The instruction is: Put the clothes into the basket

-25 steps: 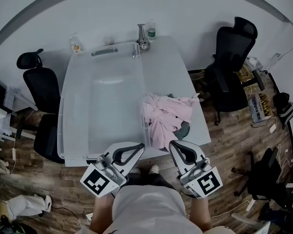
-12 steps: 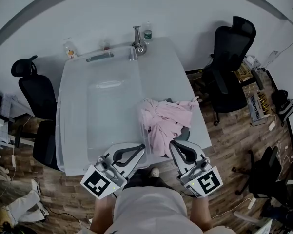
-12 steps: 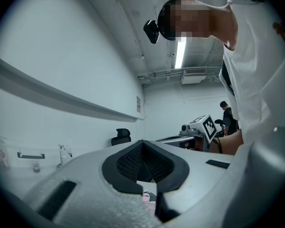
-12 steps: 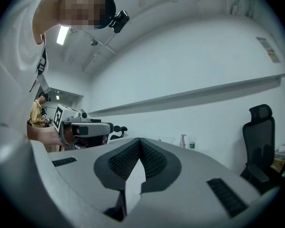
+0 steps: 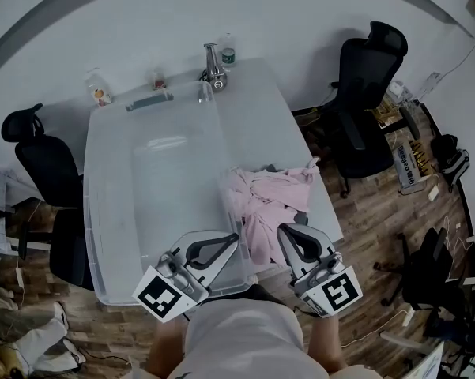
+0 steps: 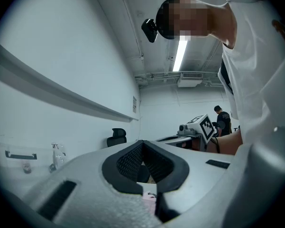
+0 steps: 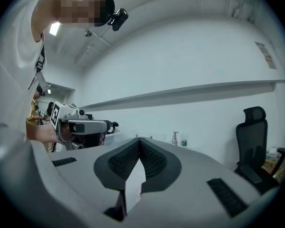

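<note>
A large clear plastic basket [image 5: 111, 212] stands on the left half of the white table [image 5: 261, 125]; nothing shows inside it. A heap of pink clothes [image 5: 270, 202] lies on the table just right of the basket, with a dark garment [image 5: 300, 218] peeking out beneath. Part of the pink cloth rests against the basket's right rim. My left gripper [image 5: 235, 236] is shut and empty at the basket's near right corner. My right gripper [image 5: 281, 230] is shut and empty at the near edge of the pink heap. In each gripper view the jaws meet, left [image 6: 142, 142] and right [image 7: 140, 139].
Black office chairs stand at the left [image 5: 39, 156] and the right [image 5: 363, 77] of the table. Small bottles [image 5: 97, 91] and a metal fitting [image 5: 212, 61] line the table's far edge by the wall. Bags and boxes [image 5: 411, 160] lie on the wooden floor at right.
The table and basket have come closer in the head view. Both grippers, shut throughout, now reach over the table's near edge instead of hanging short of it.
</note>
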